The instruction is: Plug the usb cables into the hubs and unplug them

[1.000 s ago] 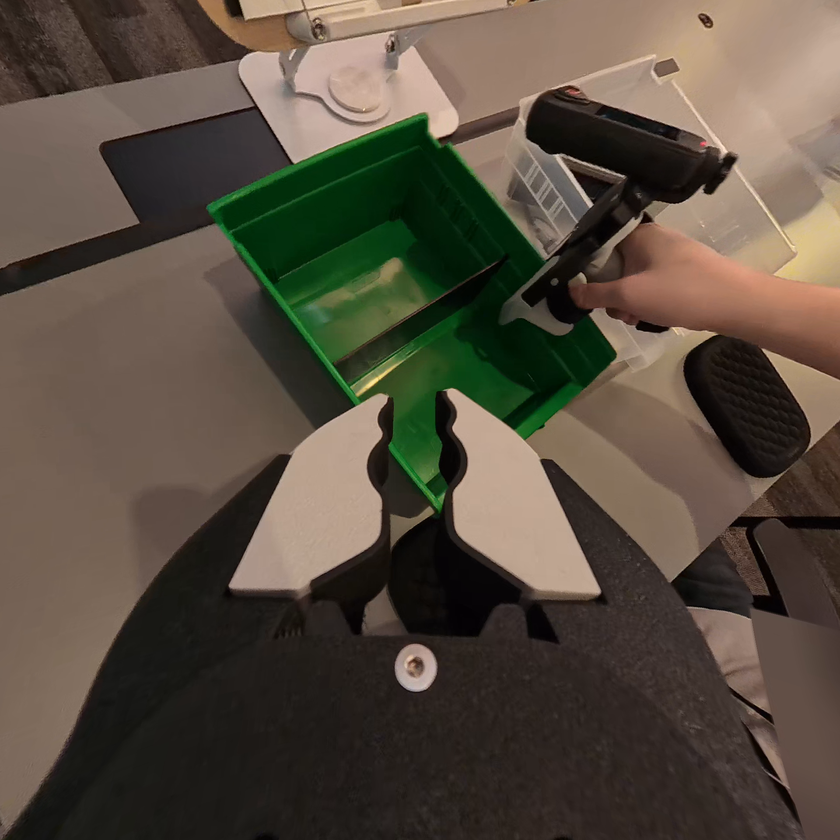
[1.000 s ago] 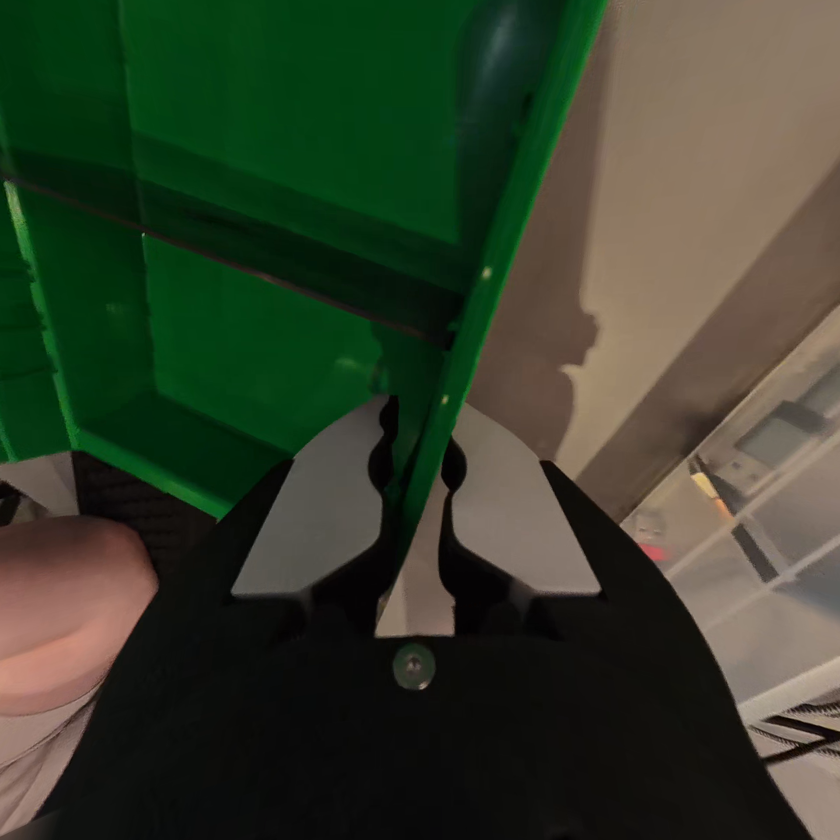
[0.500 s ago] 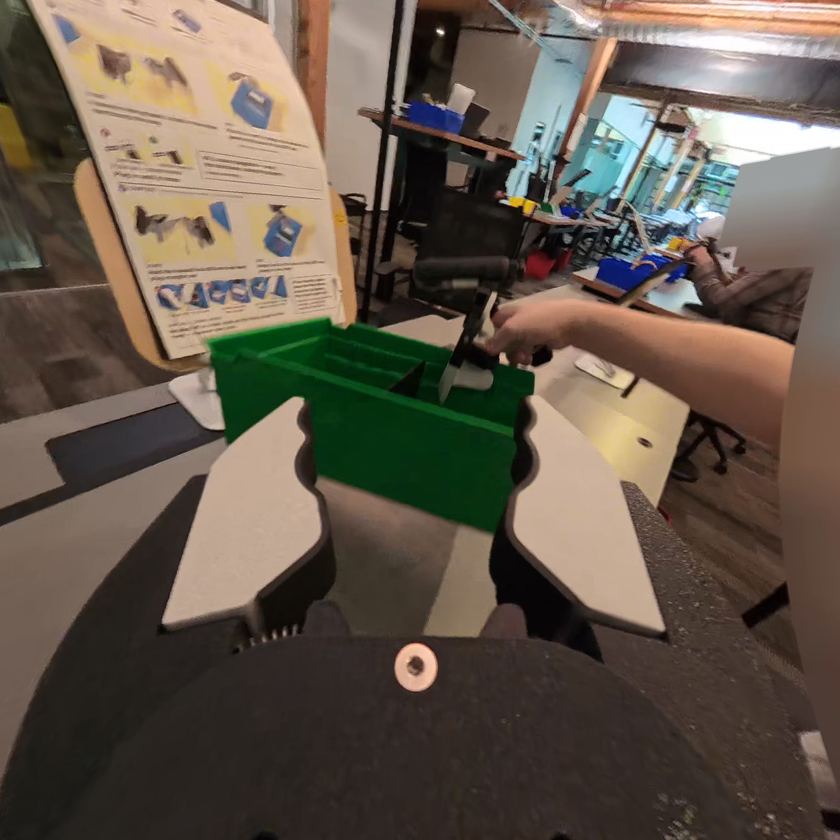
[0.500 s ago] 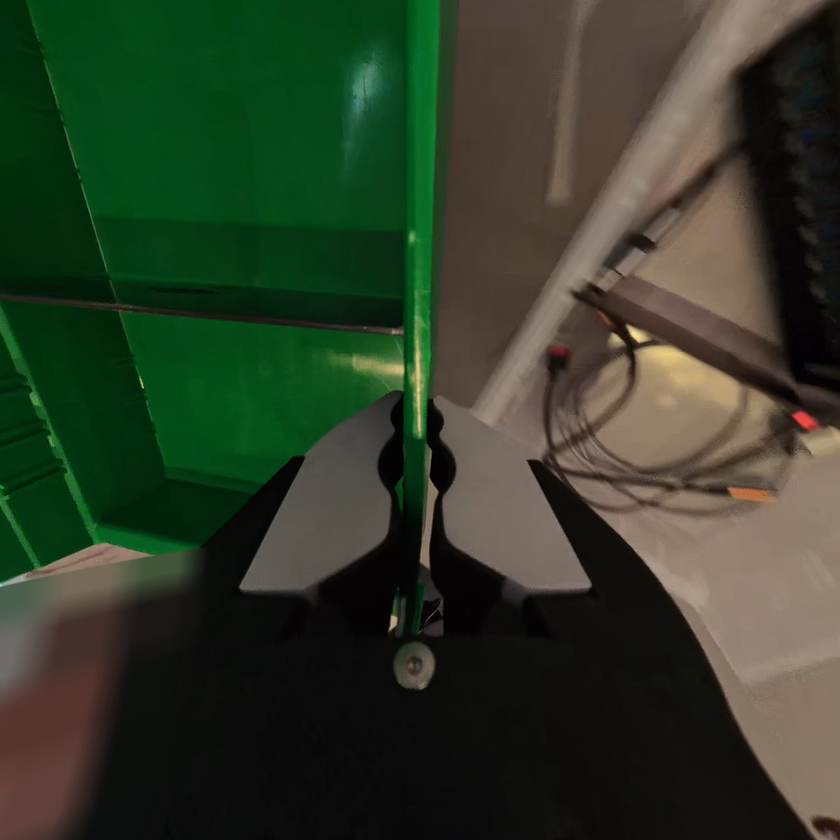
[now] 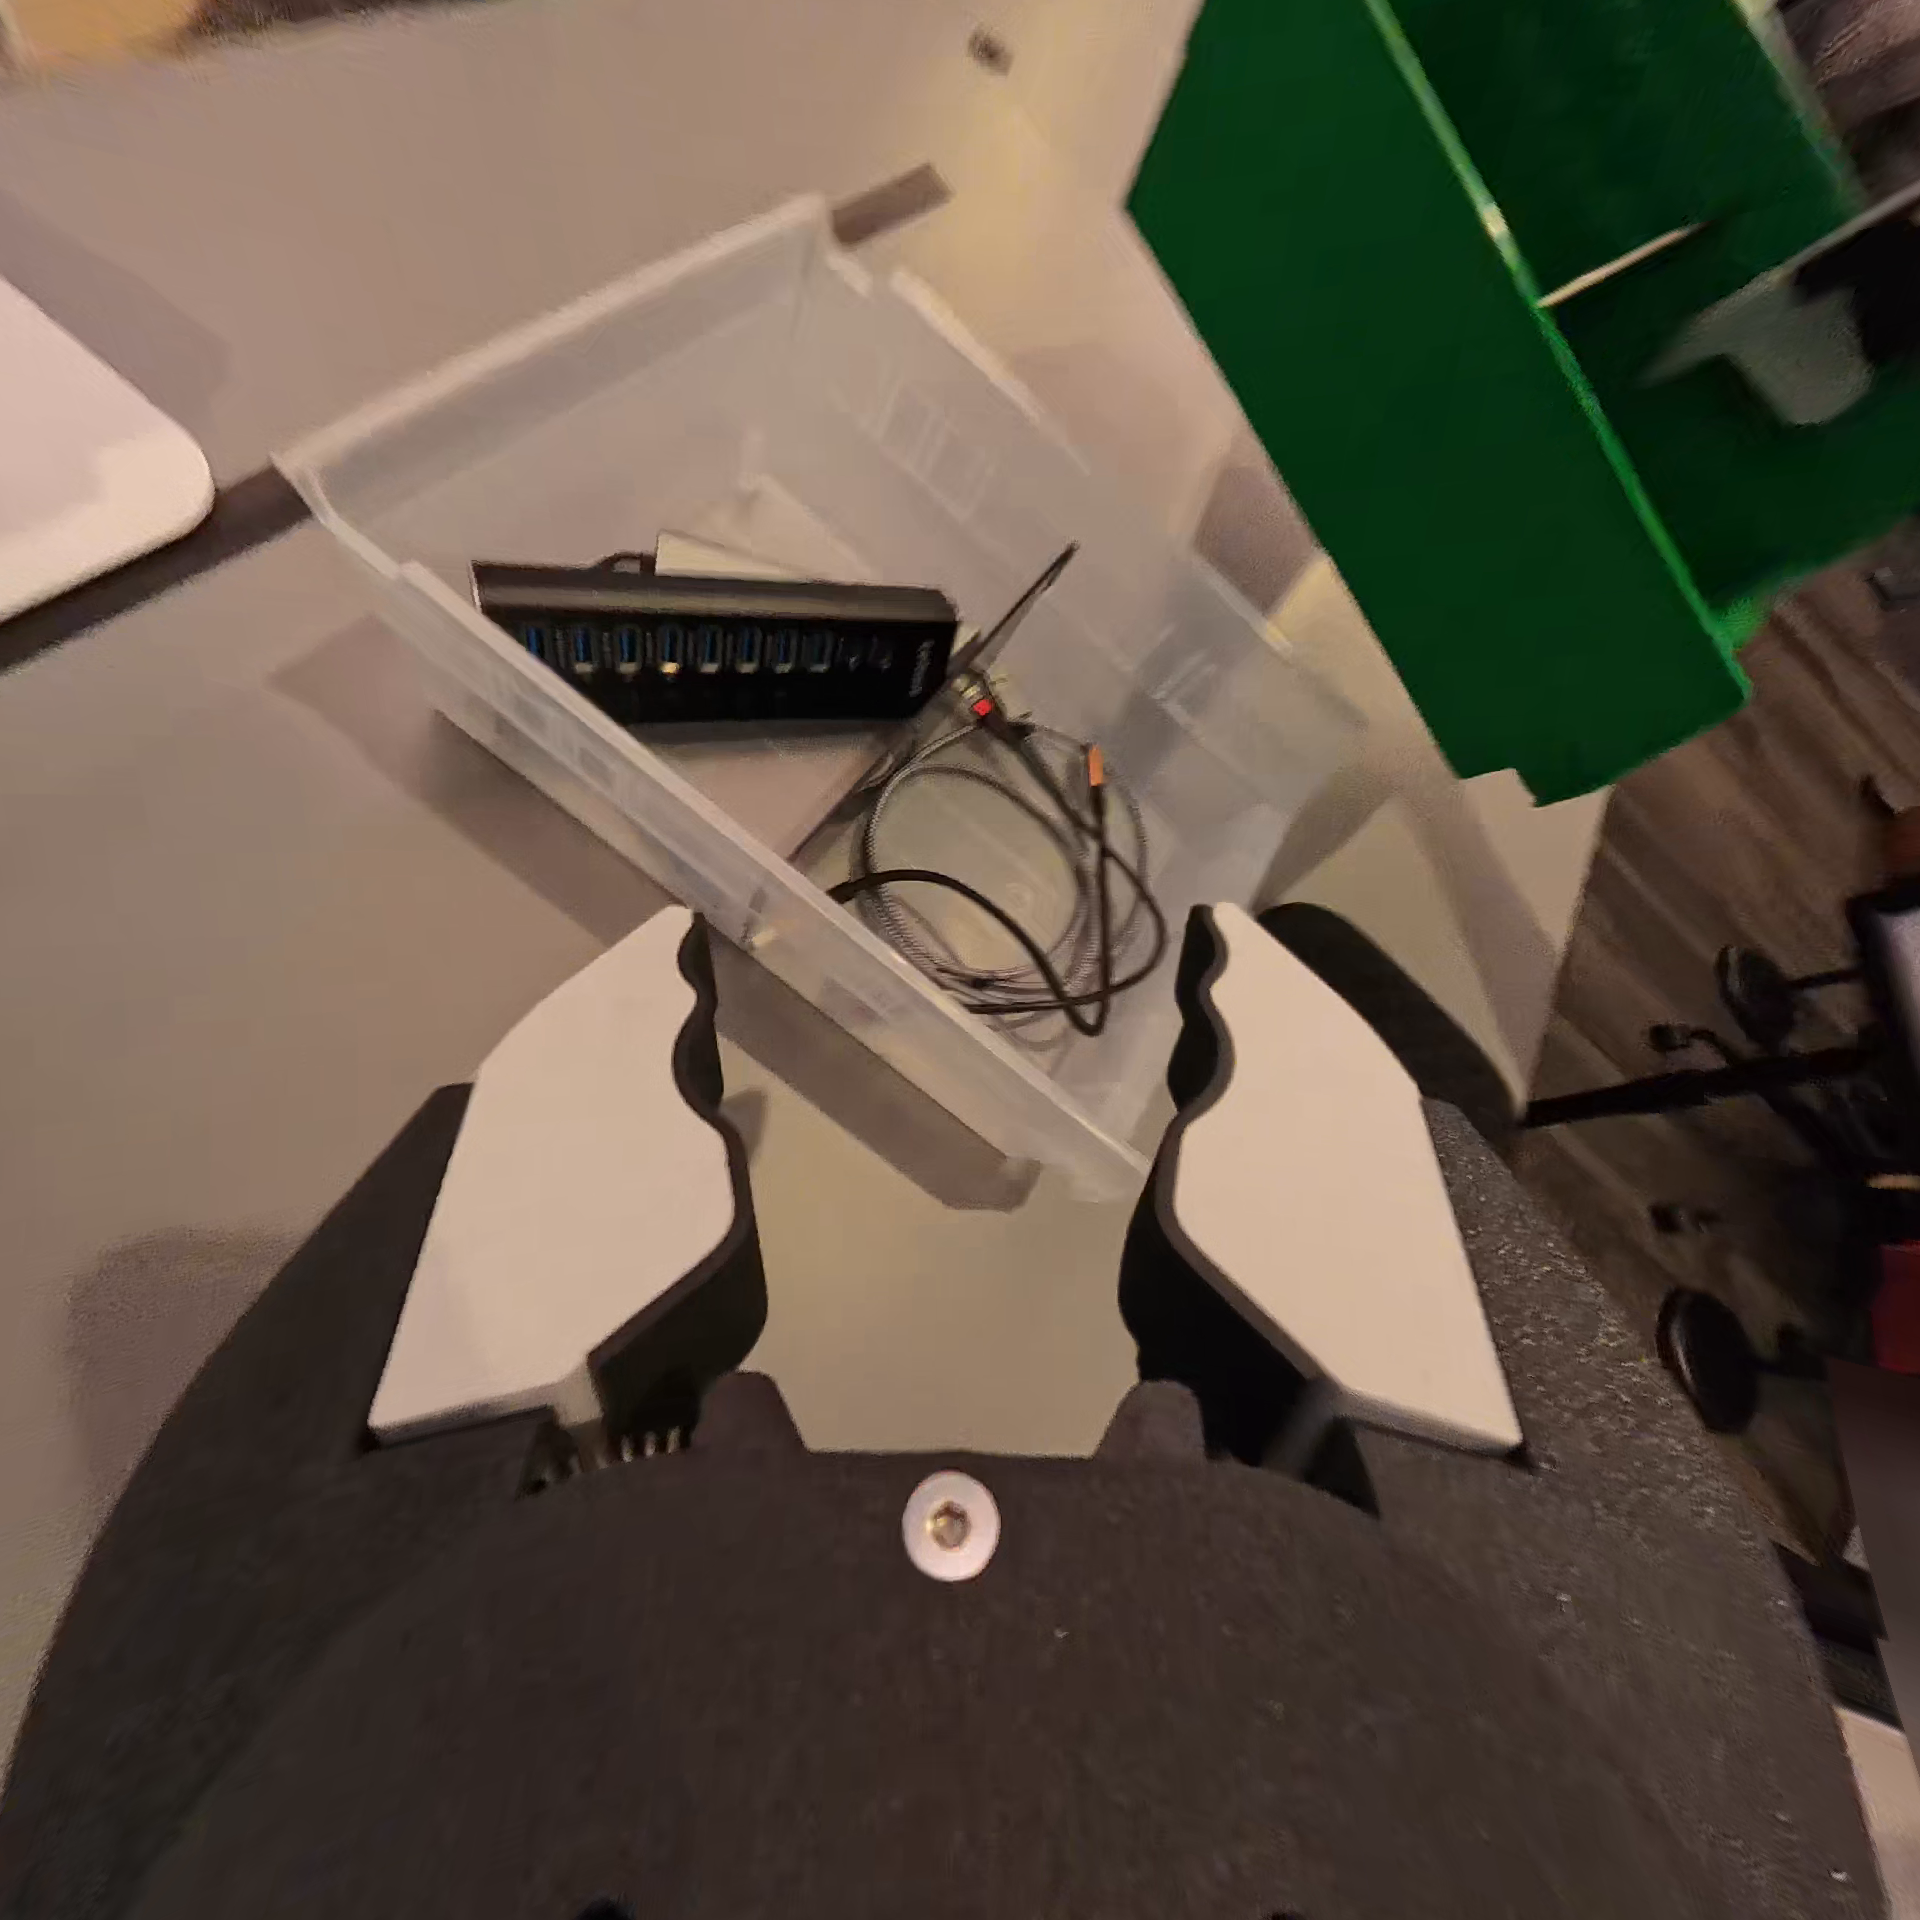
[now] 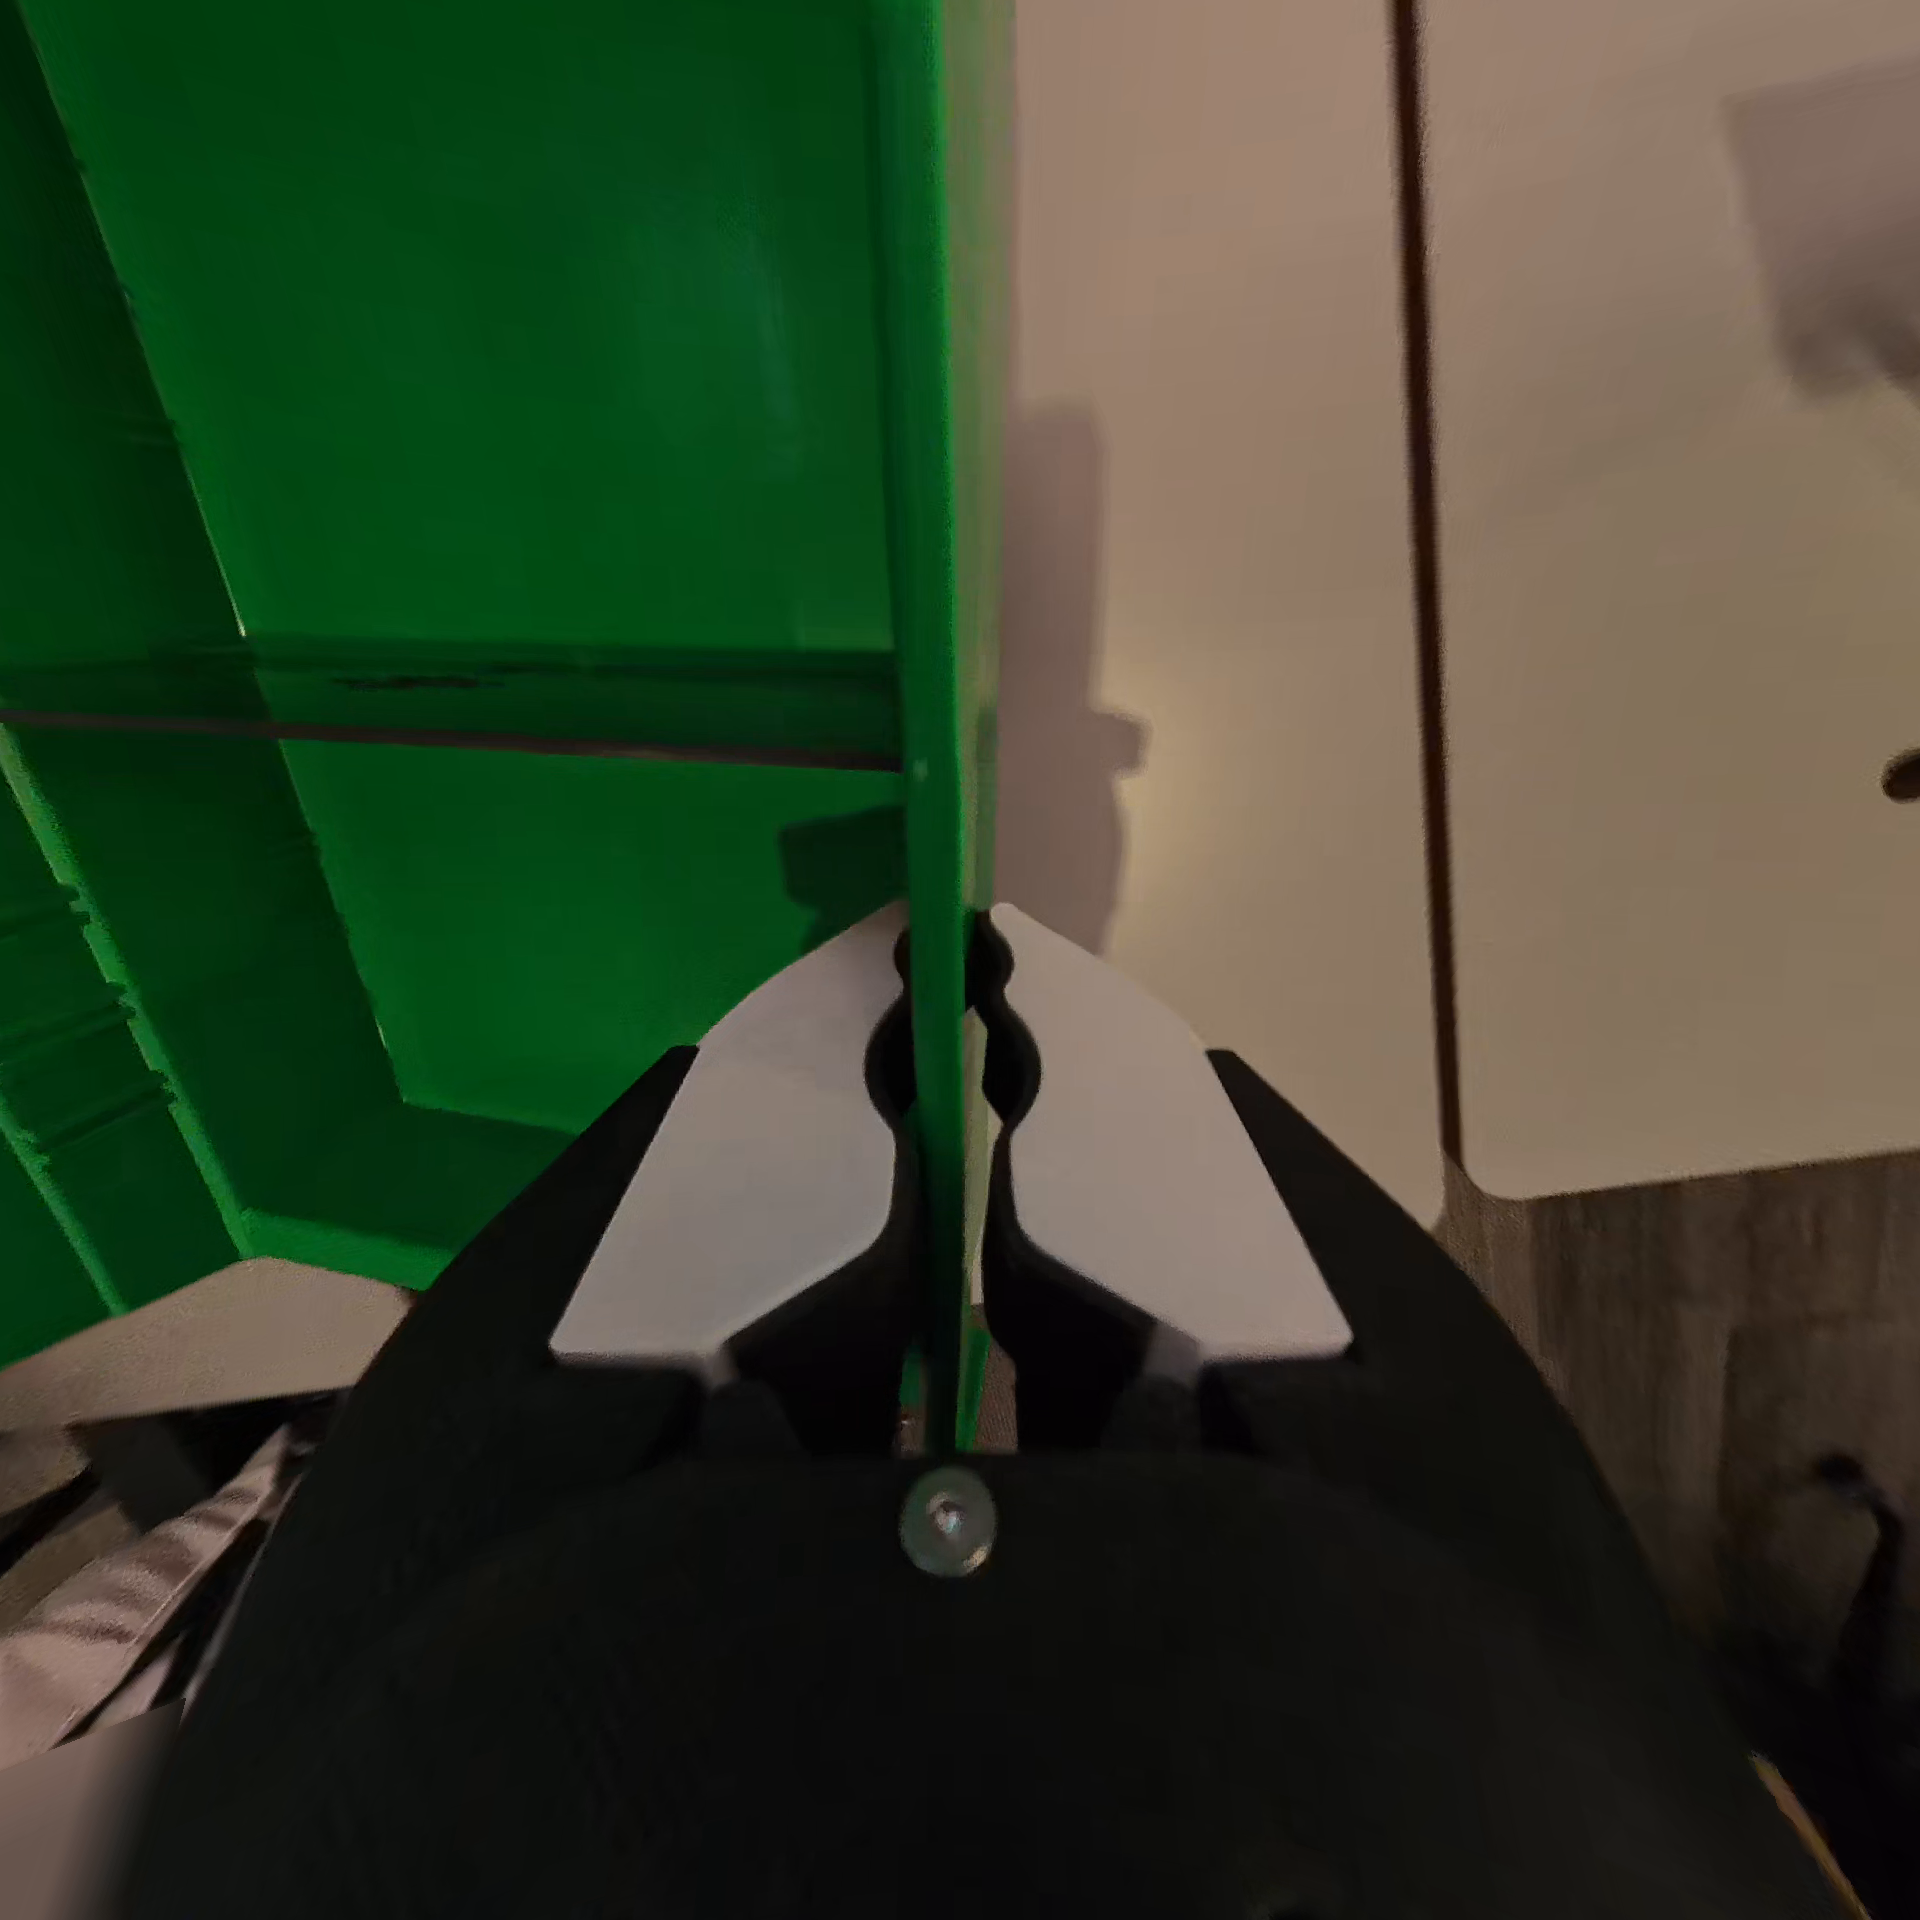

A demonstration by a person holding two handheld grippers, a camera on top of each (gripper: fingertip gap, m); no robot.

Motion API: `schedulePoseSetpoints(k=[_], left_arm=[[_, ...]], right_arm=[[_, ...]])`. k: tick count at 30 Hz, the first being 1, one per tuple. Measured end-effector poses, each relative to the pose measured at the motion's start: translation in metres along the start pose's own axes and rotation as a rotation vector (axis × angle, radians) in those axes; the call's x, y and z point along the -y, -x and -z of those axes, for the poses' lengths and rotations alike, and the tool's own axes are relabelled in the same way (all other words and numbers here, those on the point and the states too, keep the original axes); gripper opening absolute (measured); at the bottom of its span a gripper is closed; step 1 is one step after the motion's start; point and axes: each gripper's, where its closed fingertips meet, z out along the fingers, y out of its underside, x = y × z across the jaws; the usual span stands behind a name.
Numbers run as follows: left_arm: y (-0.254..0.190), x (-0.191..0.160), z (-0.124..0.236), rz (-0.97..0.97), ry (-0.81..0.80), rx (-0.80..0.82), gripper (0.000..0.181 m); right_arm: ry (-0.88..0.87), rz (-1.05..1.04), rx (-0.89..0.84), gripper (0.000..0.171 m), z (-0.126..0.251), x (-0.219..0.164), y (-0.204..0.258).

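Observation:
A clear plastic bin [image 5: 582, 665] on the grey table holds a black USB hub [image 5: 717, 649] with a row of blue ports and a coil of thin cables [image 5: 1023, 894]. My left gripper [image 5: 940, 971] is open and empty, its fingers straddling the bin's near corner. My right gripper [image 6: 940, 935] is shut on the side wall of an empty green bin [image 6: 520, 416] and holds it off the table. In the left wrist view the green bin [image 5: 1455, 416] hangs at the upper right, with the right gripper [image 5: 1787, 343] on it.
The grey table [image 5: 208, 883] spreads to the left, with a white stand base [image 5: 73, 488] at the far left. A seam between table tops [image 6: 1418, 520] runs below the green bin. The table edge, floor and chair parts [image 5: 1766, 1039] lie to the right. Tip to tip, the grippers are about 45 cm apart.
My left gripper opened wide and swung down over the clear bin. My right gripper closed on the green bin's wall and lifted it away to the right.

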Motion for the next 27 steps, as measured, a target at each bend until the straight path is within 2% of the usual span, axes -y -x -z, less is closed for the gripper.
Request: schedulePoseSetpoints(k=[4, 8, 11, 13, 15, 21, 27], left_arm=[[0.03, -0.038, -0.051, 0.012, 0.214, 0.11, 0.089], [0.039, -0.06, -0.065, 0.014, 0.308, 0.136, 0.082], [0.034, -0.064, -0.071, 0.059, 0.327, 0.063, 0.078], [0.033, -0.066, -0.07, 0.072, 0.33, 0.042, 0.078], [0.031, -0.066, -0.066, 0.074, 0.338, 0.015, 0.059], [0.03, -0.07, -0.052, 0.123, 0.384, -0.074, 0.025], [0.074, -0.085, -0.005, 0.174, 0.45, 0.004, 0.016]], right_arm=[[0.084, -0.054, -0.049, 0.009, -0.05, -0.027, -0.041], [0.139, -0.022, 0.038, 0.009, -0.089, -0.032, -0.031], [0.155, 0.039, 0.111, 0.009, -0.103, -0.029, -0.008], [0.159, 0.076, 0.136, 0.008, -0.108, -0.026, 0.008], [0.16, 0.113, 0.134, 0.009, -0.11, -0.024, 0.016], [0.165, 0.144, 0.141, 0.009, -0.117, -0.022, 0.037], [0.154, 0.144, 0.172, 0.009, -0.131, -0.017, 0.081]])
